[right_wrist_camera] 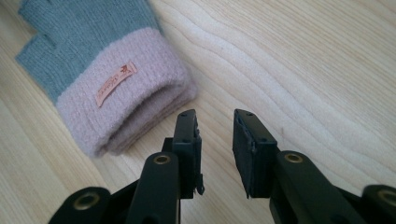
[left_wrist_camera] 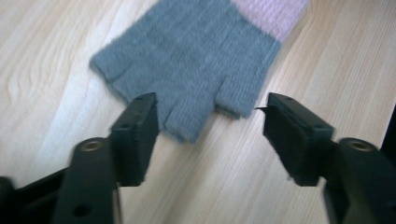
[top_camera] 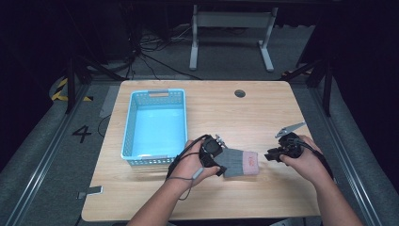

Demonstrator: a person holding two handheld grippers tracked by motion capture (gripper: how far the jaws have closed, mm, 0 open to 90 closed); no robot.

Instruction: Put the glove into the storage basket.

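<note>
Glove place: we are seeing the grey knitted fingerless glove with pink cuff (top_camera: 239, 162) lying lower centre of the high view, between both grippers.
Long axis: running left-right, fingers toward the left gripper (top_camera: 212, 157), cuff toward the right gripper (top_camera: 273, 155).
Jaws: we are holding both pairs apart, empty.
Nearer: left.

Bare wooden tabletop (top_camera: 226, 113) lies open across the frame's centre and right; the light-blue plastic basket (top_camera: 155, 125) blocks the left (its perforated walls stand upright), near the grey-and-pink knitted glove (top_camera: 239, 163) below centre.
</note>
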